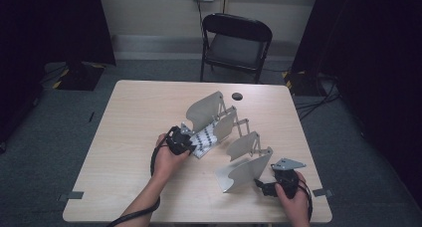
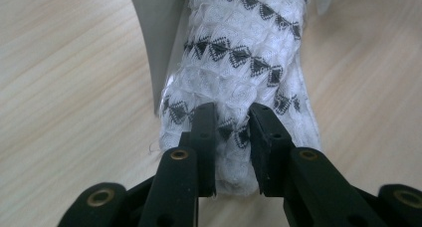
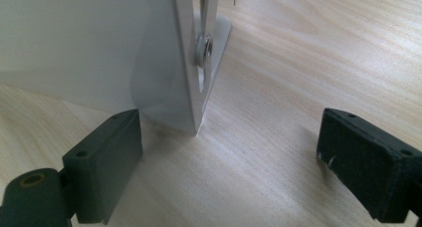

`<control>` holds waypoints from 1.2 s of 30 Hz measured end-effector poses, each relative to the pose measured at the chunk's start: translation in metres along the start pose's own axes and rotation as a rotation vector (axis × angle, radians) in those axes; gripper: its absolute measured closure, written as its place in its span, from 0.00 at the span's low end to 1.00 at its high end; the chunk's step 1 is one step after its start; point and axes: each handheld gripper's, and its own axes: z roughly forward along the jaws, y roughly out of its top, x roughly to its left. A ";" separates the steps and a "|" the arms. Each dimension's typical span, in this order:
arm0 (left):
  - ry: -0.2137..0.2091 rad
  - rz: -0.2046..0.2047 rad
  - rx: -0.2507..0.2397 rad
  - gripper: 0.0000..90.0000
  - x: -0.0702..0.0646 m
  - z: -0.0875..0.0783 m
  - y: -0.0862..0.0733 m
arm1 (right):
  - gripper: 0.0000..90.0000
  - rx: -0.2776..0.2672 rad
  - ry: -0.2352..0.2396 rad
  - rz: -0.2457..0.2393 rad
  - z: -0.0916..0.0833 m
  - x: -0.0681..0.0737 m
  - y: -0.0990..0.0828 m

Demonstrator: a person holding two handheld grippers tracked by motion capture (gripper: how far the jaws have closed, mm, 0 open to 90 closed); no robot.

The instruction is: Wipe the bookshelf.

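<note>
Left gripper view: patterned cloth (image 2: 239, 82) is pinched between left gripper (image 2: 233, 132) pads, grasp done; pull-out from folding rack (image 1: 234, 137) pending. Right gripper (image 3: 229, 157) is held open, rack corner between jaws.

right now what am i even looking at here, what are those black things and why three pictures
A person sits at a wooden table holding a hand-held black claw in each hand. The high view looks down from above; the other two pictures come from cameras riding on each claw. The left claw is pinched shut on a white cloth with black diamond patterns. That cloth lies among the grey panels of a folding rack. The right claw is open, one jaw beside the foot of the nearest panel. A folding chair stands beyond the table.
</note>
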 end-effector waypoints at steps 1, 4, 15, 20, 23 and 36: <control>0.006 -0.002 -0.009 0.82 0.000 0.003 0.002 | 0.11 0.000 0.000 0.000 0.000 0.000 0.000; 0.037 0.018 -0.029 0.75 -0.002 0.009 0.008 | 0.11 0.000 0.000 0.000 0.000 0.000 0.000; 0.028 -0.014 -0.081 0.58 -0.003 0.021 0.010 | 0.11 0.000 0.001 -0.002 0.000 0.000 0.000; 0.026 0.002 -0.086 0.57 -0.004 0.023 0.009 | 0.11 0.000 0.001 -0.002 0.000 0.000 0.000; 0.035 0.028 -0.088 0.59 -0.004 0.023 0.007 | 0.11 0.000 0.001 -0.002 0.000 0.000 0.000; 0.058 0.051 -0.048 0.60 -0.014 0.001 -0.015 | 0.11 -0.001 0.002 -0.002 0.000 0.000 0.000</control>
